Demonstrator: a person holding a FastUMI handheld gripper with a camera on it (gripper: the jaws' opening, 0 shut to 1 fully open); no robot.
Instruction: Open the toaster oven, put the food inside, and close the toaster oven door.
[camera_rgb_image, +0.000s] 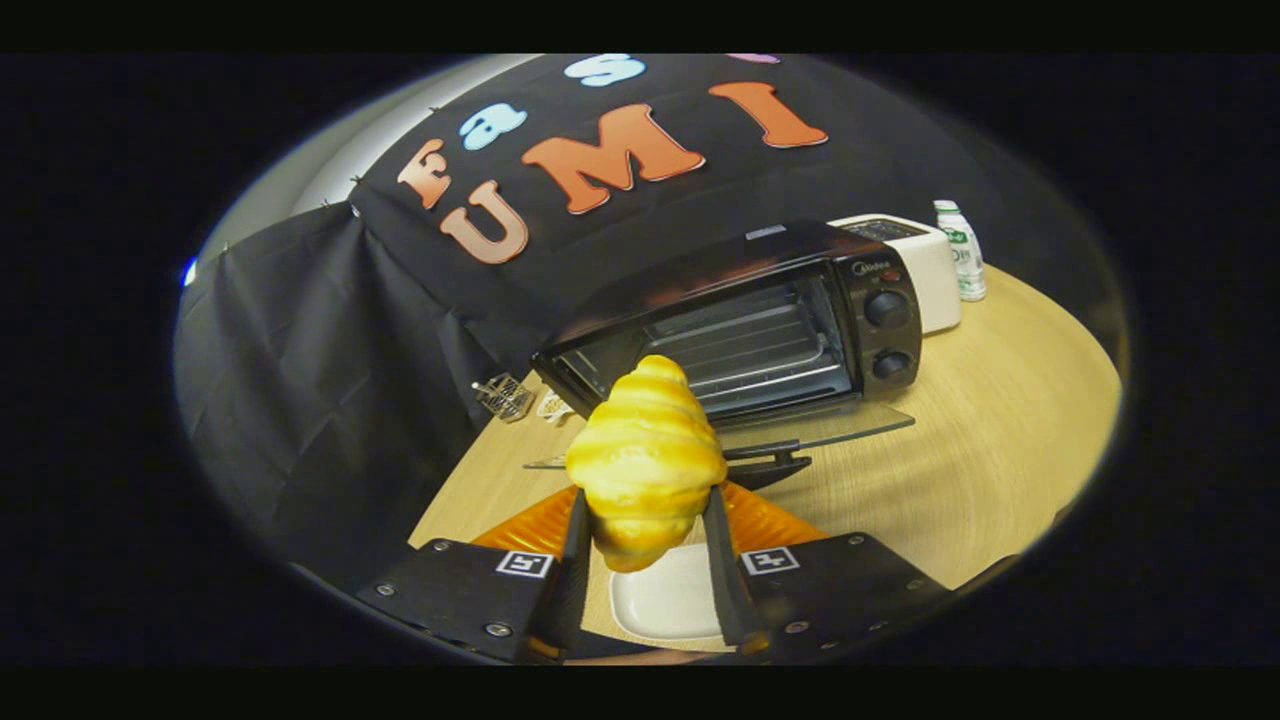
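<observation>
Gripper view: hand-held gripper (645, 525) pinches the croissant (645, 462) between both fingers, toaster oven (740, 330) open beyond.

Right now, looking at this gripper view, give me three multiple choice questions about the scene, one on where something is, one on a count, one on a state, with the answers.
1. Where is the croissant?
A. Between the gripper fingers
B. On the oven rack
C. Beside the bottle

2. How many round knobs show on the toaster oven front panel?
A. One
B. Two
C. Four

3. What state is the oven door in?
A. Shut
B. Folded down open
C. Taken off

Answers:
1 A, both fingers press its sides, above the white plate.
2 B, two dark knobs sit one above the other.
3 B, the glass door lies flat ahead of the oven and the rack inside shows.
</observation>
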